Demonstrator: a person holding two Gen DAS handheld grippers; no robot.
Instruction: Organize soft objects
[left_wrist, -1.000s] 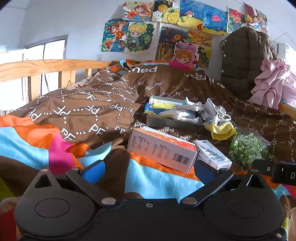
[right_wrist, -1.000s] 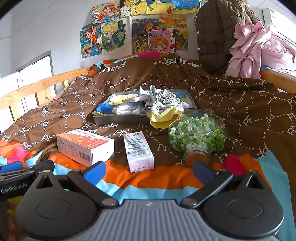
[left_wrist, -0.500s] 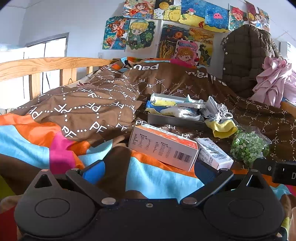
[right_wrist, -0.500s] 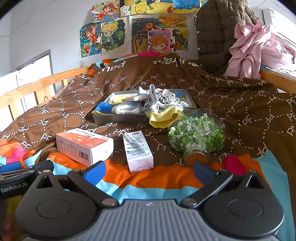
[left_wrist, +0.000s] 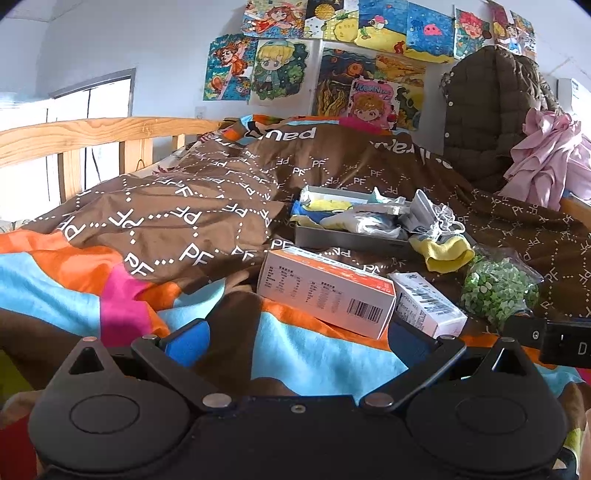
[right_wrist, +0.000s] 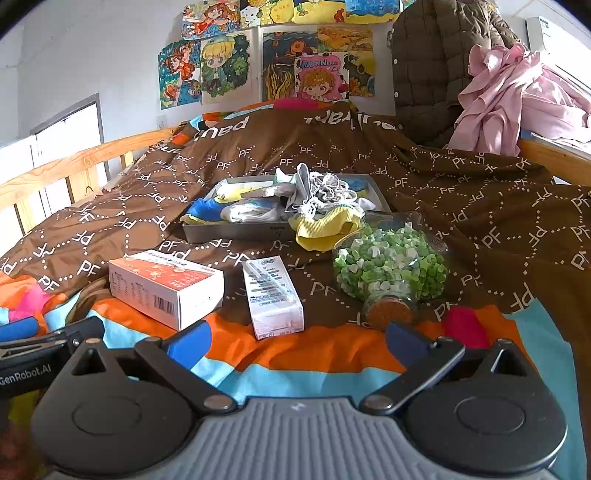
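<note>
Slightly nearer tray (right_wrist: 236, 233) than before; both tools agape, empty.

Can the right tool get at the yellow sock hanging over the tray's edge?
Probably yes. The right tool is open, and the yellow sock lies exposed ahead; the white carton and jar flank the approach.

The gray tray (right_wrist: 236, 233) is so full of soft pieces that its floor is hidden. A yellow cloth (right_wrist: 325, 226) covers its front right corner. The small print on the orange-and-white box (left_wrist: 325, 291) and on the white carton (right_wrist: 273, 295) is too small to read
</note>
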